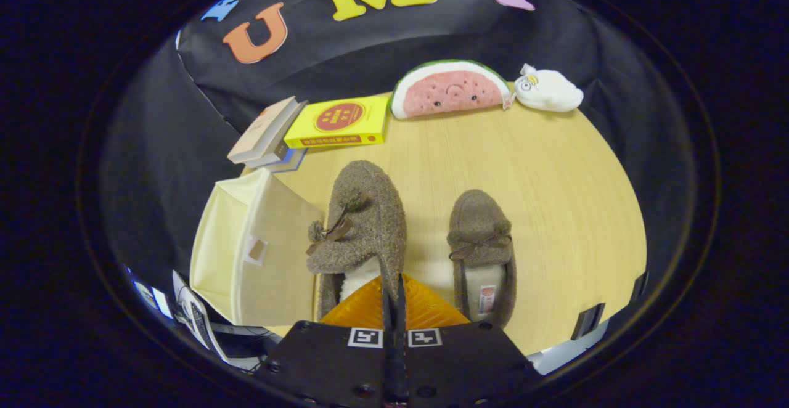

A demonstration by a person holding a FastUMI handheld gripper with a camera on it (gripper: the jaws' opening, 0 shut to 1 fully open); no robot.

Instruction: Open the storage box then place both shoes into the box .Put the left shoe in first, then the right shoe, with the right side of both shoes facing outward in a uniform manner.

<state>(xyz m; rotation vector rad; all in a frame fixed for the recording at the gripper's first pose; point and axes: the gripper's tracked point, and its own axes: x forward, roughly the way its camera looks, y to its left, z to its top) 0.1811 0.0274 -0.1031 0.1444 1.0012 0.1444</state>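
My gripper (pixel 394 289) is shut on the inner side wall of a fuzzy brown slipper (pixel 365 217), at the rim of its opening. That slipper looks raised off the wooden table (pixel 555 211) and rolled towards the cream fabric storage box (pixel 246 254), which it nearly touches. The box stands just left of the fingers; a panel with a small pull tab faces me, and I cannot tell how far it is open. The second brown slipper (pixel 481 244) lies flat on the table to the right of the fingers, toe pointing away, its white lining showing.
Beyond the slippers, along the back of the table, lie a stack of books (pixel 268 134), a yellow box (pixel 340 122), a watermelon plush (pixel 449 89) and a white plush toy (pixel 547 90). The table's edge runs close to the right slipper's heel.
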